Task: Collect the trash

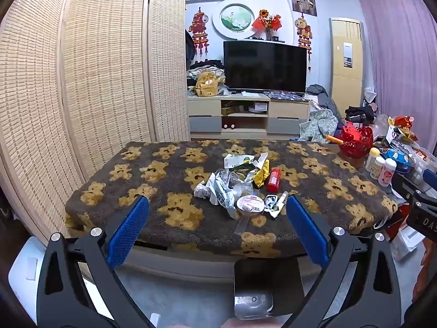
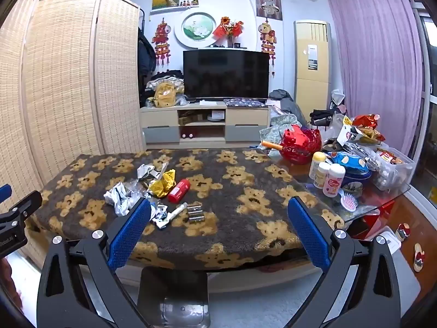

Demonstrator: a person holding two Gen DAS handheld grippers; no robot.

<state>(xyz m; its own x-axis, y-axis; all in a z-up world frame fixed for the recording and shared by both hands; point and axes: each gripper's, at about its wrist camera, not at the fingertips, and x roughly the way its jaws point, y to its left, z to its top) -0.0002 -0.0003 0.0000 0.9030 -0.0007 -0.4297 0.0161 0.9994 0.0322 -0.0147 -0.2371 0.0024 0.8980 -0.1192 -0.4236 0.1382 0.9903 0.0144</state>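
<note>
Trash pile (image 1: pixel 240 183) sits mid-table on the bear-print cloth (image 1: pixel 169 175), nearer the front edge than the back. Closest in: trash bin (image 1: pixel 266 287) on the floor just below the table's front edge, dark, open-topped. Left gripper (image 1: pixel 217 218) spread wide, nothing held, hovering short of the table. Right gripper (image 2: pixel 218 218) likewise wide and empty.

Front of pile: round foil-lidded cup (image 1: pixel 250 203), small white tube (image 1: pixel 281 198) beside it. Behind these, crumpled white wrappers (image 1: pixel 218 188), yellow wrapper (image 1: pixel 260 176), red bottle (image 1: pixel 274 180) lying on its side. Small carton (image 1: pixel 237 161) at the pile's back.

Right end of table: white bottles (image 2: pixel 326 173), red basket (image 2: pixel 299 145), mixed clutter. Far wall: television (image 1: pixel 265 67) on a low cabinet (image 1: pixel 245 116).
</note>
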